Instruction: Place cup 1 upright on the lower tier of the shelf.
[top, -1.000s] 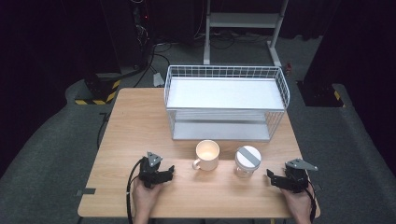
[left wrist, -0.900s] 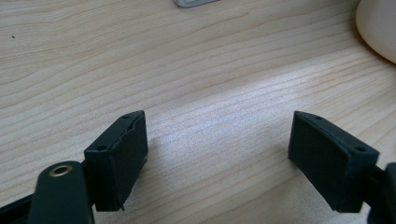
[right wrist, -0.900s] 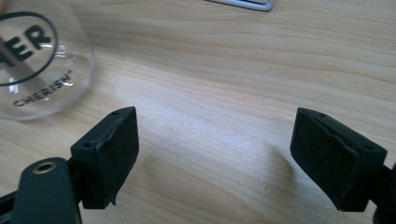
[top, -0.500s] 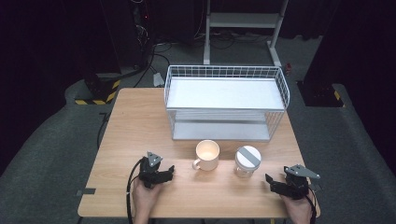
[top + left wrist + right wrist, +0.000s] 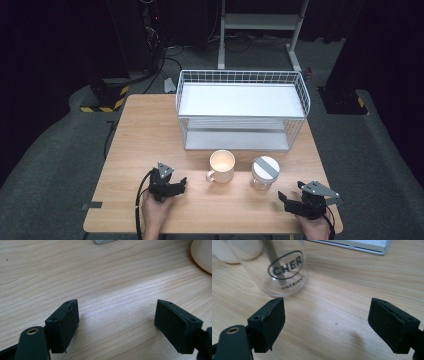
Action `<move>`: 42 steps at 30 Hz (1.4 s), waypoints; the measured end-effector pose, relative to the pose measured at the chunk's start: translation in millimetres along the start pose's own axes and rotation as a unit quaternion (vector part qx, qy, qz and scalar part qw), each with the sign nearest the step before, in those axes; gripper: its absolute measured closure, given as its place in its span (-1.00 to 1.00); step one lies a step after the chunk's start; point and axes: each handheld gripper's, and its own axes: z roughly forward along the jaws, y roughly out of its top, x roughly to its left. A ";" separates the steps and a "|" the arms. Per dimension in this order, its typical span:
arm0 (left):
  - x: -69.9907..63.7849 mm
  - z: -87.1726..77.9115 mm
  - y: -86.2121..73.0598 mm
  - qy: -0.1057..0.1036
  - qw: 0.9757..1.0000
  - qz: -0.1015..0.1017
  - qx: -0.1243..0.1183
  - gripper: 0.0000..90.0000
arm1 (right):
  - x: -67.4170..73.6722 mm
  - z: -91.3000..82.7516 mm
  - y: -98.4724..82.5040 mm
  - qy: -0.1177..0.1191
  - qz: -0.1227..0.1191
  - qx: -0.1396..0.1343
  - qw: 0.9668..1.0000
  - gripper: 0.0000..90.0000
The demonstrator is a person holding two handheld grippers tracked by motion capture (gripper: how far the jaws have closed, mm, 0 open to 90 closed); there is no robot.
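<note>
The glass jar (image 5: 265, 173) stands on the table (image 5: 150, 130), just in front of the white wire basket (image 5: 242, 107). It has a grey lid and black letters on its clear side (image 5: 284, 270). A cream mug (image 5: 221, 166) stands just beside it, on its left.

The right tongs (image 5: 284, 201) are low near the table's front edge, to the right of the jar and apart from it. Their jaws are spread wide and have just been opening a bit more, with only bare wood between them. The left tongs (image 5: 181, 184) rest near the mug, also spread, holding nothing.

What could go wrong? The jar sits off to one side of the right tongs (image 5: 324, 317), not between the jaws. If they push forward like this, one jaw could bump the jar and tip it or knock it into the mug. The glass is smooth, so it might slip in a weak grip. The jar looks empty, though the glare makes that hard to tell.
</note>
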 end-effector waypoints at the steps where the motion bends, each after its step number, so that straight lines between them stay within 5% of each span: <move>1: 0.0 0.0 0.0 0.000 1.000 0.000 0.000 -0.55 | 1.8 -0.1 0.1 0.002 0.000 -0.001 1.000 -0.68; 21: 0.0 0.0 0.0 0.000 1.000 0.000 0.000 -0.55 | 29.9 11.4 12.8 0.046 -0.020 -0.015 0.999 -0.72; 42: 0.0 -0.1 0.0 0.000 1.000 0.000 0.000 -0.55 | 40.1 30.2 30.0 0.052 -0.029 -0.025 0.998 -0.77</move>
